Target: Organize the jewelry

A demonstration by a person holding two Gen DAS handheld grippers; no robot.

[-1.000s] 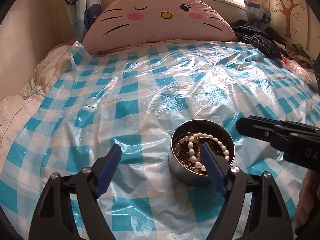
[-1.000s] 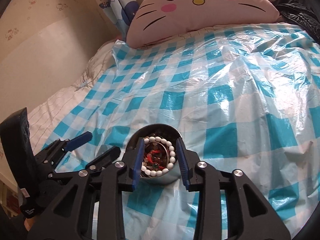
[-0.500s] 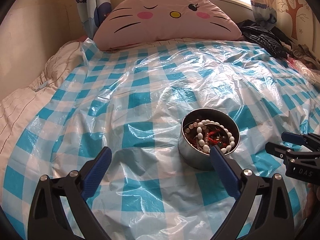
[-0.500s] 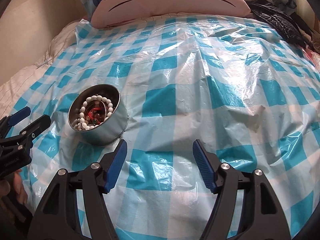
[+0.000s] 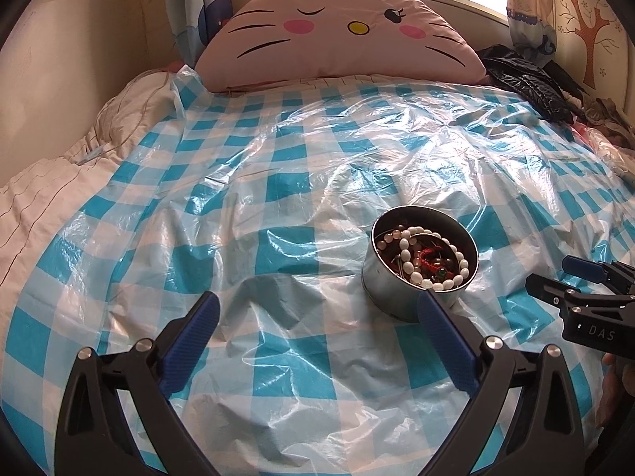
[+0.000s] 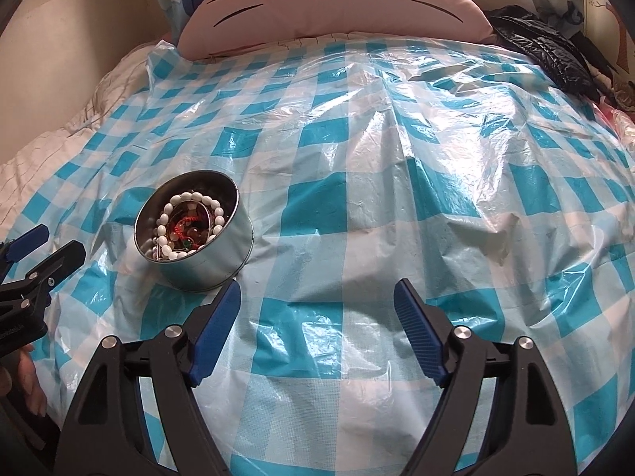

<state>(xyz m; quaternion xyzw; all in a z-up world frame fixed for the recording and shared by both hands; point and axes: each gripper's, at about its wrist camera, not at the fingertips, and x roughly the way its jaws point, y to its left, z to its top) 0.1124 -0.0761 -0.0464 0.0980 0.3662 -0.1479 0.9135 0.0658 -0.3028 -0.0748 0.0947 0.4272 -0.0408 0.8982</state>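
A round metal tin stands on the blue-and-white checked plastic sheet. Inside it lie a white bead bracelet, a red cord piece and other small jewelry. My left gripper is open and empty, its right fingertip just in front of the tin. My right gripper is open and empty, to the right of the tin and nearer the camera. Each gripper shows in the other's view: the right one, the left one.
A large pink cat-face pillow lies at the head of the bed. A black jacket and other clothes lie at the far right. A beige quilt shows along the left edge by the wall.
Both grippers have drawn back from the tin. The right gripper, which was over the tin with narrow jaws, has opened wide and moved right. The beads stay in the tin.
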